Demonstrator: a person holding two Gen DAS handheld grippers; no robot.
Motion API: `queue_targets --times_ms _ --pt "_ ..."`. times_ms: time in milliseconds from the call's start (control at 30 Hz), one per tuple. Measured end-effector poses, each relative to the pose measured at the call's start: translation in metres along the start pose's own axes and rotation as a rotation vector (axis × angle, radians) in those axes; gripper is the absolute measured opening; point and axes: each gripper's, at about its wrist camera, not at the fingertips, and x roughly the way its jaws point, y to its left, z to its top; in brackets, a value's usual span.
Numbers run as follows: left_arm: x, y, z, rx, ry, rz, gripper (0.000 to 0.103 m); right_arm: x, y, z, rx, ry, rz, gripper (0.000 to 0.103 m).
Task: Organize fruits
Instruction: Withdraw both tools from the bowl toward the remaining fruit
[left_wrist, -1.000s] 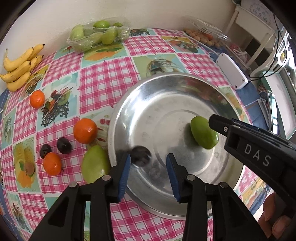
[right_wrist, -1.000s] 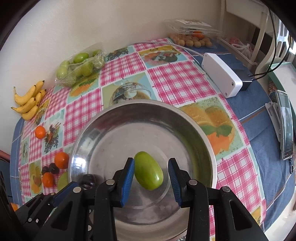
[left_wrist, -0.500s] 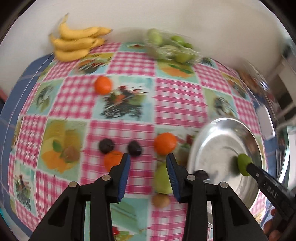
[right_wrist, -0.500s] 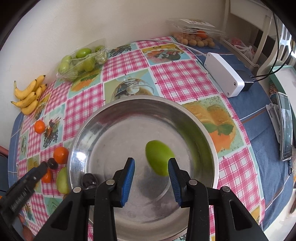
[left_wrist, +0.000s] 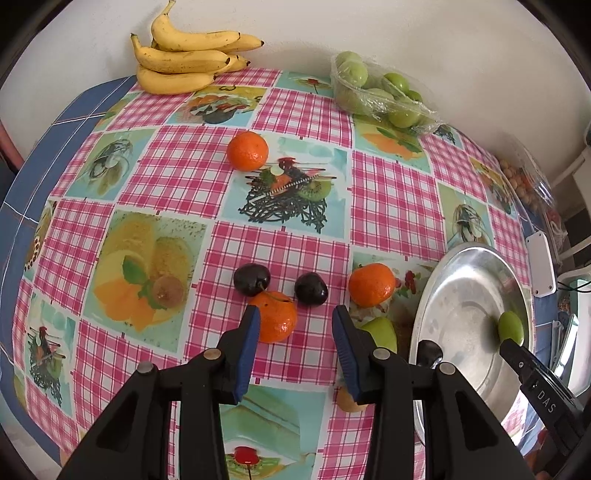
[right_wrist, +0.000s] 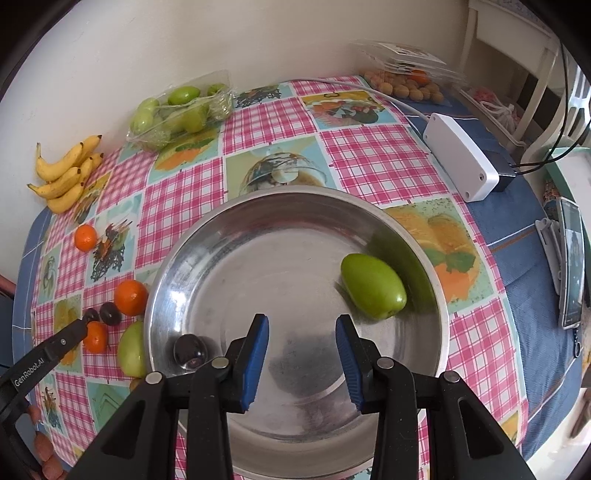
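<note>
Steel bowl (right_wrist: 295, 206) holds a green fruit (right_wrist: 373, 286); right claw (right_wrist: 302, 356), jaws just widened, hovers empty; left claw (left_wrist: 294, 350) open over a mandarin (left_wrist: 277, 317), seemingly untouched.

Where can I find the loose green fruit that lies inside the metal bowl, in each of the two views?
Left wrist view: green fruit at far right, near the bowl's right wall.
Right wrist view: the same fruit right of centre, near the right wall.
Shared landmark: metal bowl.
</note>
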Motion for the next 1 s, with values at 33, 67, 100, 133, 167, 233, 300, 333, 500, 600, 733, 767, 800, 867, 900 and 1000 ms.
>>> queue_targets --times_ms 33,67,100,133,167,233,300,333,500,600,733,767,800,867,900,1000 --pt "0.001 0.0 -0.001 0.002 0.002 0.002 0.042 0.001 0.001 0.0 -0.004 0.002 -0.001 0.048" --pt "0.001 0.0 -0.001 0.002 0.004 0.002 0.048 0.001 0.002 0.0 -0.008 0.003 -0.001 0.058" --pt "0.002 0.0 -0.001 0.0 0.005 0.002 0.055 0.002 0.003 0.0 -0.012 0.005 0.0 0.064" --pt "0.003 0.0 -0.002 -0.003 0.005 0.005 0.057 0.003 0.004 0.0 -0.015 0.007 0.003 0.064" --pt "0.003 0.001 -0.002 -0.005 0.004 0.008 0.059 0.003 0.005 -0.001 -0.016 0.008 0.008 0.065" --pt "0.003 0.002 -0.002 -0.007 0.003 0.018 0.065 0.004 0.006 0.0 -0.017 0.008 0.013 0.071" --pt "0.004 0.004 -0.003 -0.012 -0.002 0.028 0.074 0.005 0.007 0.0 -0.024 0.007 0.015 0.078" --pt "0.004 0.005 -0.004 -0.016 -0.003 0.03 0.075 0.005 0.008 -0.001 -0.028 0.006 0.014 0.078" --pt "0.008 0.009 -0.005 -0.034 0.005 0.04 0.085 0.009 0.014 -0.001 -0.043 0.014 0.02 0.088" --pt "0.01 0.011 -0.005 -0.049 0.009 0.046 0.089 0.011 0.015 -0.002 -0.049 0.017 0.023 0.089" --pt "0.011 0.014 -0.005 -0.06 0.005 0.056 0.09 0.011 0.015 -0.002 -0.041 0.015 0.033 0.1" --pt "0.01 0.015 -0.005 -0.061 0.001 0.059 0.091 0.011 0.015 -0.002 -0.041 0.013 0.036 0.102" --pt "0.01 0.015 -0.005 -0.061 -0.001 0.059 0.093 0.011 0.016 -0.002 -0.043 0.012 0.037 0.102" --pt "0.01 0.016 -0.005 -0.059 -0.007 0.058 0.098 0.011 0.018 -0.002 -0.049 0.011 0.038 0.103" --pt "0.009 0.016 -0.005 -0.059 -0.011 0.057 0.098 0.011 0.018 -0.002 -0.051 0.011 0.039 0.103" --pt "0.008 0.018 -0.006 -0.064 -0.027 0.073 0.098 0.01 0.022 -0.004 -0.061 0.008 0.049 0.103"
